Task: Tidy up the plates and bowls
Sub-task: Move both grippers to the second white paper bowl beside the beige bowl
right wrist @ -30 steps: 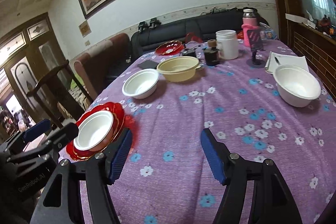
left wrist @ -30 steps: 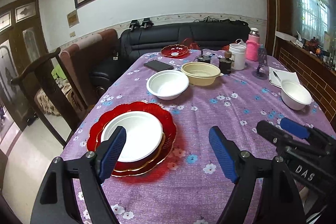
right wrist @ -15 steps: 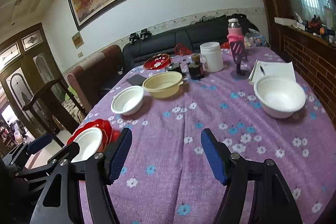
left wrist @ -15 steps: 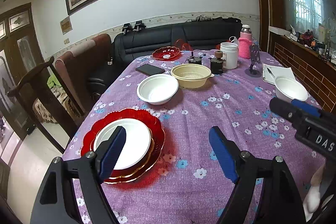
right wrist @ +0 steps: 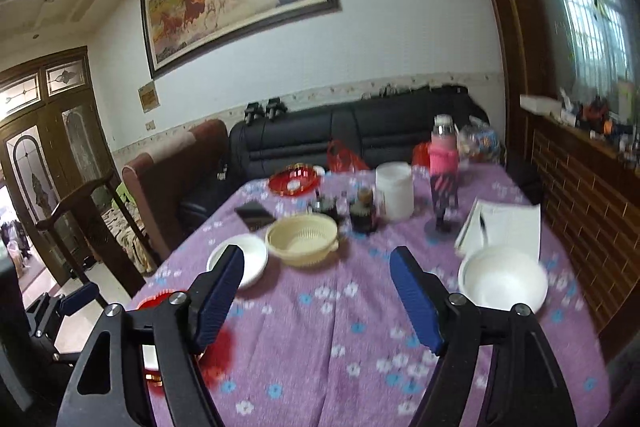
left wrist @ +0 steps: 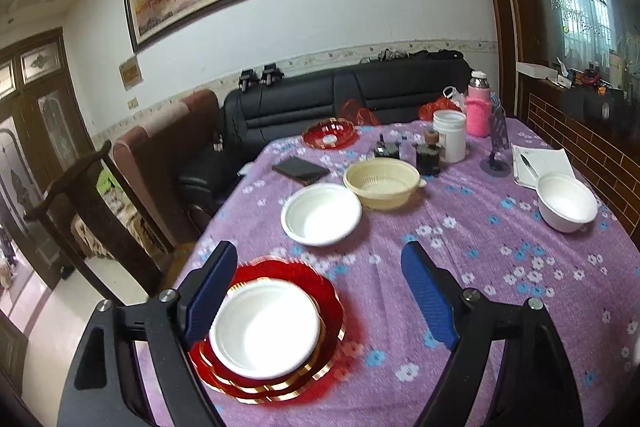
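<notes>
Since a second ago both grippers have risen above the table (left wrist: 500,227), so more of the room shows in each view, and the right gripper no longer appears in the left wrist view.

The left gripper (left wrist: 320,291) hangs over the near left corner of the purple flowered cloth, its blue fingers spread wide and still opening, with nothing between them. Just below and between them sits a stack of red plates (left wrist: 332,291) with gold rims, and a white bowl (left wrist: 266,331) rests in the top plate.

Farther along the table a second white bowl (left wrist: 322,213) stands just beside a cream strainer bowl (left wrist: 382,185). A third white bowl (left wrist: 568,201) sits near the right edge, next to a notepad (left wrist: 544,163) with a pen on it. A small red dish (left wrist: 330,133) lies at the far end, near a black phone (left wrist: 300,169), a white jar (left wrist: 450,135) and a pink flask (left wrist: 478,107).

The right gripper (right wrist: 316,295) hangs above the middle of the cloth, its fingers also apart and opening, empty. That view is blurred. The left gripper's blue tip shows at its lower left edge.
</notes>
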The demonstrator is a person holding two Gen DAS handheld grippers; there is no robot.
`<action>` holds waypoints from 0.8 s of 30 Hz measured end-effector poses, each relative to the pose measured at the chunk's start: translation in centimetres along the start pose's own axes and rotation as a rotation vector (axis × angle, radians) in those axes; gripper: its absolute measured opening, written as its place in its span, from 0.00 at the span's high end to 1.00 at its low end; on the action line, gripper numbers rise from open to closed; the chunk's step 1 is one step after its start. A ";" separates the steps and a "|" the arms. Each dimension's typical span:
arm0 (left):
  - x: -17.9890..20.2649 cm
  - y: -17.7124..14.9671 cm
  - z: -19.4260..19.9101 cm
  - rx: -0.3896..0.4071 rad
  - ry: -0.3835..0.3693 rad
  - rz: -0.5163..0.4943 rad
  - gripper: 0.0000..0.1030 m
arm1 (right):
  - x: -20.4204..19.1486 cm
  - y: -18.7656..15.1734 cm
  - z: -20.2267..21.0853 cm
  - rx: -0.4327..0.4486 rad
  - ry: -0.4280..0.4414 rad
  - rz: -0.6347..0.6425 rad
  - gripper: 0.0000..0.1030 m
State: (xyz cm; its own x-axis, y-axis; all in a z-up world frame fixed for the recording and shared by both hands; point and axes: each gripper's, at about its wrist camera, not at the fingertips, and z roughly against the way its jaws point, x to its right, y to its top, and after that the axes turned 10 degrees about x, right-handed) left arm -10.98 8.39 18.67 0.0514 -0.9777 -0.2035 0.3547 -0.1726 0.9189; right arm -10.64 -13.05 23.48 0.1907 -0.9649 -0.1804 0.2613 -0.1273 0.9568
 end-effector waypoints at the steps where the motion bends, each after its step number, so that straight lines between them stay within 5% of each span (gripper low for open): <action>1: -0.3 0.4 0.0 0.011 0.006 -0.007 0.18 | -0.3 0.9 -0.1 0.006 0.001 0.007 0.22; 9: -3.4 4.1 -0.3 0.077 0.050 -0.036 0.14 | -2.1 7.7 -2.3 0.044 -0.012 0.046 0.20; 15: -5.5 6.8 -1.3 0.094 0.095 -0.096 0.14 | -3.4 11.4 -5.9 -0.008 -0.053 0.093 0.19; 24: -8.6 11.1 -7.4 0.039 0.147 -0.143 0.13 | -3.3 11.5 -13.5 -0.164 -0.048 0.007 0.19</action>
State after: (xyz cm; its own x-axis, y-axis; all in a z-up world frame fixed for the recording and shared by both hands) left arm -0.60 15.76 28.15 0.1400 -0.9155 -0.3771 0.3318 -0.3155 0.8890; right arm 4.56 -8.26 32.01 0.1492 -0.9760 -0.1590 0.4119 -0.0848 0.9073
